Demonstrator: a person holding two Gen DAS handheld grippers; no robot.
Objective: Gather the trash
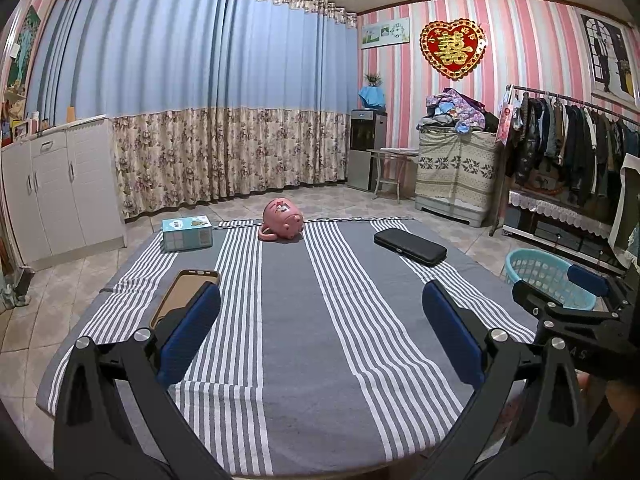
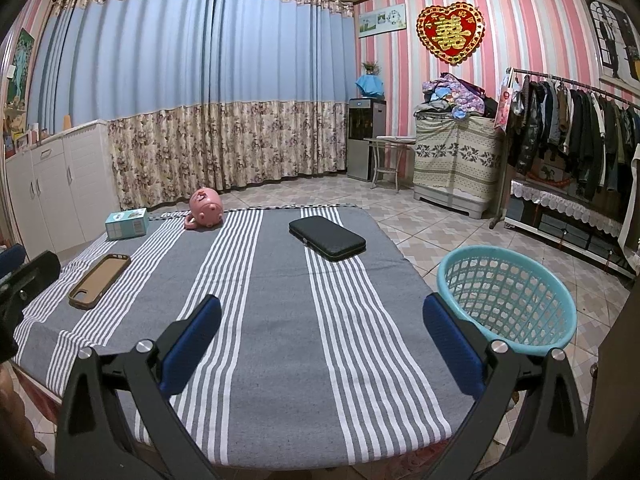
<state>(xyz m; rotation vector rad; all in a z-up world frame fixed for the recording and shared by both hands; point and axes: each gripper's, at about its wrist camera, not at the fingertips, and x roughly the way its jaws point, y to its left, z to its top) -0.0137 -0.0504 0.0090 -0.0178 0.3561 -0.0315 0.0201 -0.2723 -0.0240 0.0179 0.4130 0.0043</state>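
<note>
Left wrist view: left tool [image 1: 321,328] spread wide and empty over the striped cloth of the bench [image 1: 288,320], its left finger hiding one corner of the tan phone case [image 1: 180,294]; right tool [image 1: 576,292] cut off at the frame edge, its state cannot be told, masking part of the lattice plastic basket [image 1: 536,270]. Right wrist view: right tool [image 2: 322,330] spread, empty; beyond the phone case [image 2: 100,280] lie a pale box [image 2: 127,223] and pink pig toy [image 2: 205,208], a flat black case [image 2: 327,238] nearer the basket [image 2: 506,300], which stands on floor tiles.

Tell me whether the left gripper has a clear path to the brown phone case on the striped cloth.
Probably yes. The left gripper is open, and the brown phone case lies flat just beside its left finger, with only bare striped cloth around it.
</note>
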